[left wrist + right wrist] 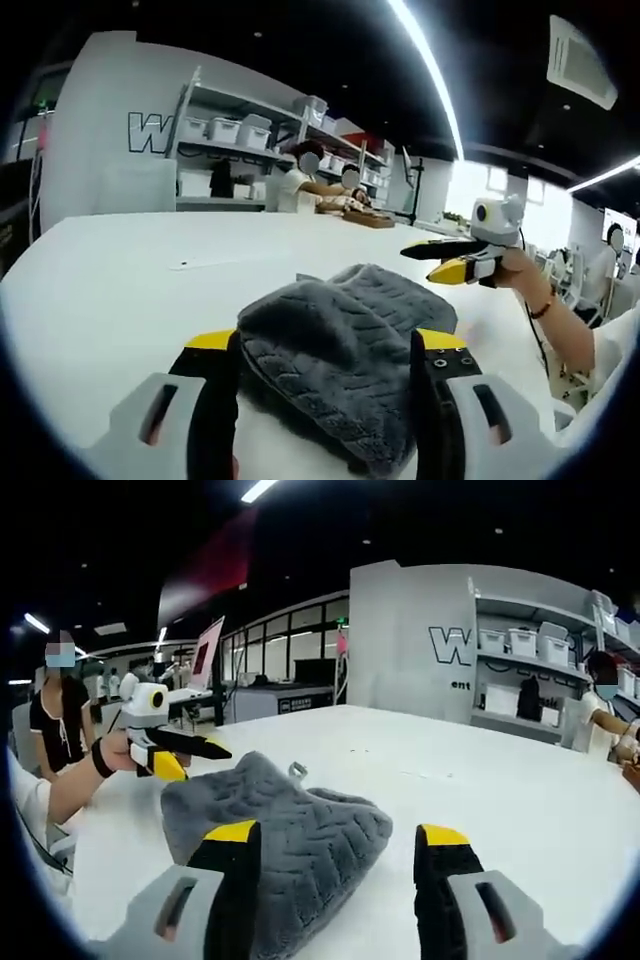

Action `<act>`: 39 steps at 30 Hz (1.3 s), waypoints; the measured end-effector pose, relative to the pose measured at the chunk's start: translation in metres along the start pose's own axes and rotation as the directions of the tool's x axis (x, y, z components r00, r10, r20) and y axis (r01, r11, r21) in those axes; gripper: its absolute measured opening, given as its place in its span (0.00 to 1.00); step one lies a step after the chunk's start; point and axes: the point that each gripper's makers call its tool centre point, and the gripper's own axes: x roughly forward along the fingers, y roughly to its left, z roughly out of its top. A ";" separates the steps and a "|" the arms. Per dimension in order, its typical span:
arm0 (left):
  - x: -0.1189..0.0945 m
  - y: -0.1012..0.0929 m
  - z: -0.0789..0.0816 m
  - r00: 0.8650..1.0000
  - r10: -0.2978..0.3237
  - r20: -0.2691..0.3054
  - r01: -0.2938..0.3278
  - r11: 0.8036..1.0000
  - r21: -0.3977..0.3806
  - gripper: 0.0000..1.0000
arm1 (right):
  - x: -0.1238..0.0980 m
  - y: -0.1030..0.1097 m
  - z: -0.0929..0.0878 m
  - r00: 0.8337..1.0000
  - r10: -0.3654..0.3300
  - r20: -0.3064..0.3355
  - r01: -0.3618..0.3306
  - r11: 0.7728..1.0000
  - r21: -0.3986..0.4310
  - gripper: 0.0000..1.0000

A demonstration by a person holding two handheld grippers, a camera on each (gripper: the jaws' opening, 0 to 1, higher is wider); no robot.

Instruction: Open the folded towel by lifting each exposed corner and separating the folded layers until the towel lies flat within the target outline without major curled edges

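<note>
1. The grey towel lies bunched on the white tabletop, lower centre of the left gripper view.
2. The left gripper has jaws apart, straddling it; close on one layer only.
3. The right gripper has jaws apart beside the towel; seek a corner.

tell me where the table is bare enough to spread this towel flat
The white table lies bare beyond the grey towel toward the shelves, and to the towel's side in the right gripper view, in front of the right gripper. It is crowded at the near edge, where the left gripper straddles the bunched towel and the right gripper hovers close.
</note>
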 end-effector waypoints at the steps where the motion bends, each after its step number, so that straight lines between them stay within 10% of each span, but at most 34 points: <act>1: 0.000 0.001 0.000 1.000 -0.004 -0.002 0.004 1.000 0.000 0.67 | 0.000 -0.001 0.000 1.000 0.000 -0.001 0.000 1.000 0.002 0.59; 39: 0.021 0.014 -0.009 0.999 0.025 -0.041 -0.028 0.998 -0.064 0.63 | 0.032 -0.030 -0.001 1.000 0.022 -0.016 -0.020 0.994 0.106 0.52</act>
